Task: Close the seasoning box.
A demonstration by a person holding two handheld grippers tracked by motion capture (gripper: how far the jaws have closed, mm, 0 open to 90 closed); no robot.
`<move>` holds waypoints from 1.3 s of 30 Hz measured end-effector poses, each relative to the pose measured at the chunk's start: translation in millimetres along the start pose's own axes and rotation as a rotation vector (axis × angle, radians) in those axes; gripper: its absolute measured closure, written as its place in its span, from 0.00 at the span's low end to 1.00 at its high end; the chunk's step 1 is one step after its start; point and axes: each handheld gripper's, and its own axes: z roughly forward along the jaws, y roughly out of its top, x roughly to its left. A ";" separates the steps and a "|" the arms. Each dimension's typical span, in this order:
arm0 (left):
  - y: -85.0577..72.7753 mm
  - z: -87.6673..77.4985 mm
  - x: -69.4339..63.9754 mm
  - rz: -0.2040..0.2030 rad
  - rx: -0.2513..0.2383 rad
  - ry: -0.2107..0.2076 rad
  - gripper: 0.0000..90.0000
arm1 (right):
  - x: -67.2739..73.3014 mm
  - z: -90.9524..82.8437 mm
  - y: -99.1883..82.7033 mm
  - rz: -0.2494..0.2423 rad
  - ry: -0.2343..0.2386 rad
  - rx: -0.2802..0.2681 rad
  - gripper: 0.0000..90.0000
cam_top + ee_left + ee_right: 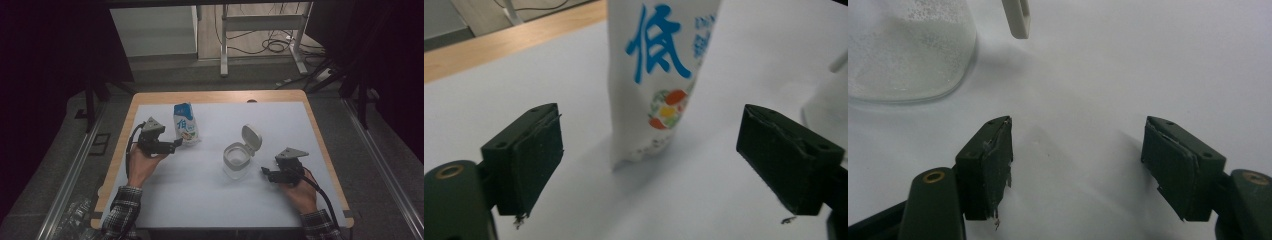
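A white pouch point(185, 124) with blue characters stands upright on the white table cover, left of centre. My left gripper point(175, 145) is open just short of the pouch point(659, 75), jaws wide apart and pointing at its base; the midpoint between the tips point(651, 150) lies on the pouch's foot. A clear glass jar point(236, 159) with a white flip lid point(251, 136) hinged open stands right of centre. My right gripper point(264, 172) is open beside the jar's right side, empty point(1077, 160). The jar's frosted wall point(903, 50) shows at upper left in the right gripper view, apart from the jaws.
The white cover point(200, 195) lies on a wooden table point(215, 96) whose edge shows at the back and sides. Beyond the table are a metal desk frame point(260, 30) and cables on the floor. Dark curtains flank both sides.
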 end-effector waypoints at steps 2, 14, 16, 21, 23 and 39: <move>4.2 1.6 2.8 -0.004 -0.015 -0.007 0.19 | 0.0 0.0 0.0 0.000 0.000 0.000 0.32; 24.7 15.9 16.0 -0.005 -0.054 -0.049 0.35 | -0.2 0.2 -0.1 -0.003 0.000 -0.002 0.32; 26.9 18.0 17.8 -0.003 -0.056 -0.051 0.39 | -0.2 0.2 -0.2 -0.003 0.000 -0.002 0.32; 31.7 23.0 22.8 0.000 -0.072 -0.081 0.47 | -0.2 0.2 -0.2 -0.003 0.000 -0.002 0.32; 32.3 23.7 23.7 -0.005 -0.077 -0.085 0.51 | -0.2 0.4 -0.3 -0.002 0.000 -0.004 0.32; 38.8 26.7 28.8 0.000 -0.114 -0.165 0.85 | -0.1 0.3 -0.3 -0.001 0.000 -0.004 0.32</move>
